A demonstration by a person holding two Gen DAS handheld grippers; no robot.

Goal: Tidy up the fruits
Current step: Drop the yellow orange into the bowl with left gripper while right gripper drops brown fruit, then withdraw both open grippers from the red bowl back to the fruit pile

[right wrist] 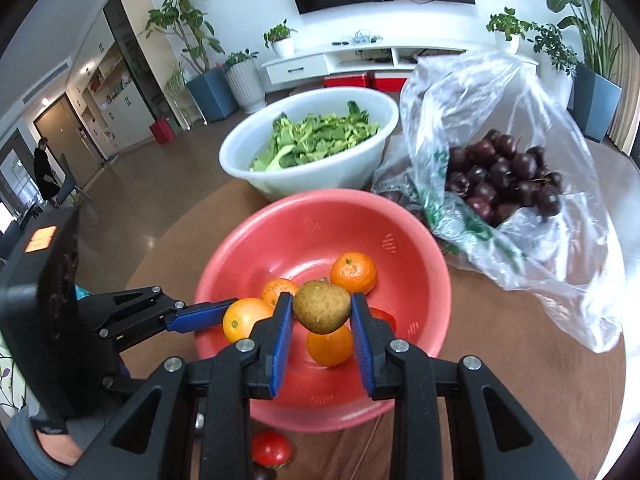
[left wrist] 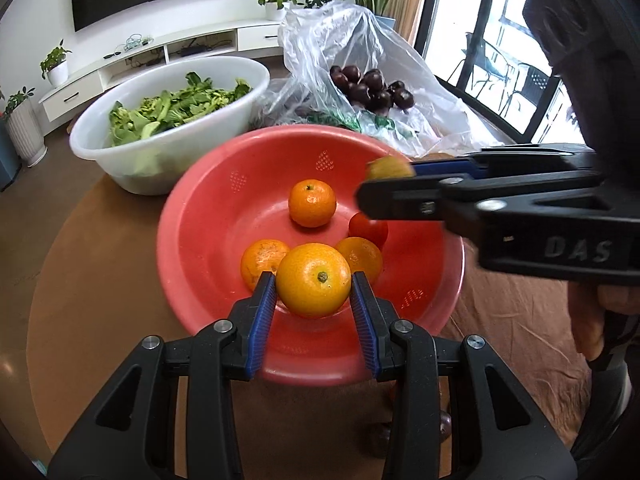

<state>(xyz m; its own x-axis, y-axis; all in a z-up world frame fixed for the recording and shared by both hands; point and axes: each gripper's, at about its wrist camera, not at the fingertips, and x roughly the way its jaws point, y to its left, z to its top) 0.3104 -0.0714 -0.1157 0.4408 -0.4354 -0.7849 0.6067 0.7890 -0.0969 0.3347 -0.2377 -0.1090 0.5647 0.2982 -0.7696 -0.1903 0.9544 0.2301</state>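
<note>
While the left wrist view looks down over a round red plastic colander bowl, the left tool grips a large smooth orange citrus fruit between its blue ribbed pads, held just above the bowl's near side. Three smaller oranges and a red tomato lie in the bowl. The right tool reaches in from the right, clamped on a small brownish-green pear over the bowl's far rim. Behind, a white plastic basin of green leafy vegetables and a clear plastic bag of dark purple fruits sit on the brown round desk.

Right wrist view: right tool closed on the pear, which hangs over the bowl interior, above one orange. Left tool enters from the left holding the citrus fruit at the bowl's left rim. A second red tomato rests on the desk just in front of the bowl, partly hidden by the tool.
</note>
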